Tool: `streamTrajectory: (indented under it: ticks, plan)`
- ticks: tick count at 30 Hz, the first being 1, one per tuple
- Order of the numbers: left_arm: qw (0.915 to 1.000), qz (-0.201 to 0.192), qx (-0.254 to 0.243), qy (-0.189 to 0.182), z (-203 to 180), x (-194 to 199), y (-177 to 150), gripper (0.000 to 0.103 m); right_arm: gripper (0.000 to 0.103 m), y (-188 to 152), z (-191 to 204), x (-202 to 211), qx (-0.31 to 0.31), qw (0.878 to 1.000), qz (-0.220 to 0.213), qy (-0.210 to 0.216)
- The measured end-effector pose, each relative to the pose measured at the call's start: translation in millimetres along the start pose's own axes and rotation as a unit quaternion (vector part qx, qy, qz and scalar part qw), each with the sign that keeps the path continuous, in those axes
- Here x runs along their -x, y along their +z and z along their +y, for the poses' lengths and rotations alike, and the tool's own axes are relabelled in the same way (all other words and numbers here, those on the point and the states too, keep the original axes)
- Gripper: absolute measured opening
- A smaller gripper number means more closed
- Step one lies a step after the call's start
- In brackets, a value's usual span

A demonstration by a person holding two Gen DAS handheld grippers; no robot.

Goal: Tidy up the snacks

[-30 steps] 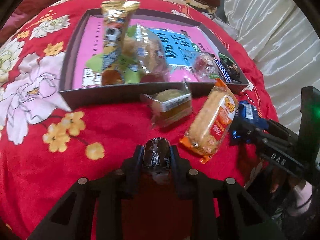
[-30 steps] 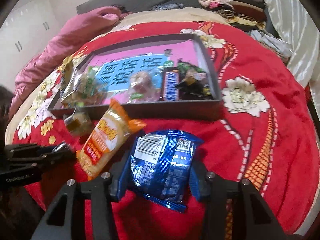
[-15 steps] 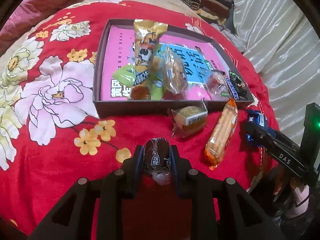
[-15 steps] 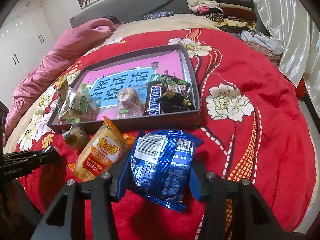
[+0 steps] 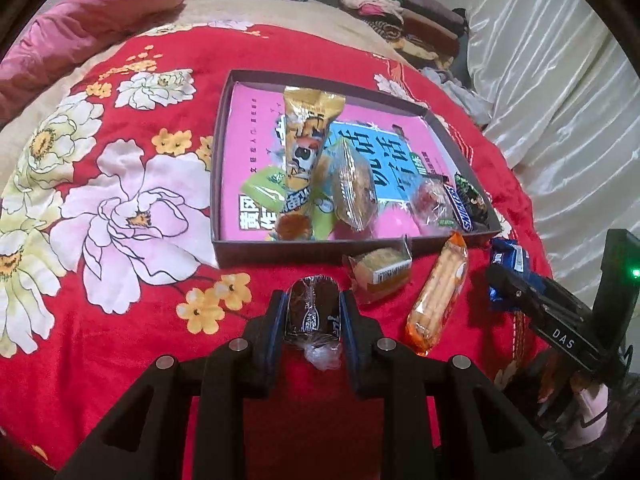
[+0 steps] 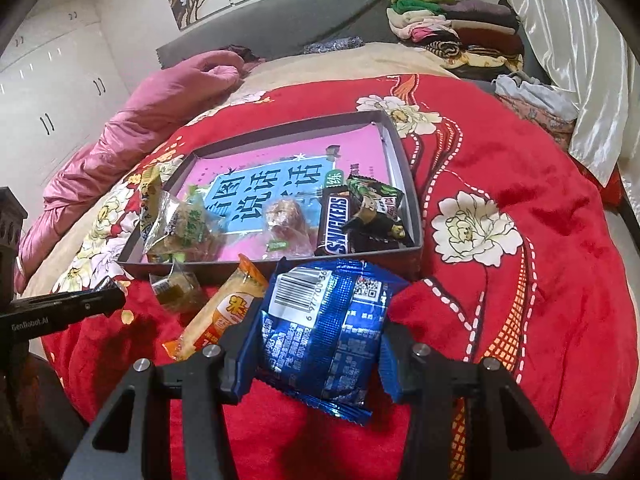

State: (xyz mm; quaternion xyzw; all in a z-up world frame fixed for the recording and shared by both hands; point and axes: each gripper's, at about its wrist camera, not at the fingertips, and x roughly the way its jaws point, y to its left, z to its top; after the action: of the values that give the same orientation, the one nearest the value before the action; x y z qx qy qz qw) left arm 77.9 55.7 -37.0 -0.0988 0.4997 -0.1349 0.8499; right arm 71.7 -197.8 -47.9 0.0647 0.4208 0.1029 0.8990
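Red floral bedding (image 5: 120, 320) covers a bed, with 1 shallow dark box (image 5: 316, 246) lying on it, its floor a pink and blue printed sheet. Inside the box are about 7 wrapped snacks, among them 1 tall yellow packet (image 5: 306, 140), 1 clear-wrapped cake (image 5: 354, 190) and 1 Snickers bar (image 6: 338, 226); the pile at the left end is too tangled to count surely. On the bedding just in front of the box lie 2 more: 1 small cake in clear wrap (image 5: 380, 274) and 1 long orange packet (image 5: 438, 298).

1 left gripper (image 5: 312, 312) has its fingers clamped on 1 dark round snack (image 5: 312, 308) in clear wrap. 1 right gripper (image 6: 316, 344) is clamped on 1 blue packet (image 6: 324, 332), barcode up.

Compared with 1 second ago, the left view has drawn back and up, so the box looks smaller and more flowers show; both grips are unchanged.

Folded clothes (image 6: 452, 28), a pink quilt (image 6: 160, 120) and a white curtain (image 5: 560, 100) ring the bed. The orange packet lies between the blue packet and the box's near wall.
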Motion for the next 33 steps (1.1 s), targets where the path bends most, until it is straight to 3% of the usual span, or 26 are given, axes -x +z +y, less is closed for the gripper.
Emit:
streamTrajectory:
  ticks: [33]
  plan:
    - [0.999, -0.044, 0.003, 0.001, -1, 15, 12, 0.027, 0.05, 15, 11, 10, 0.026, 0.998, -0.051, 0.02]
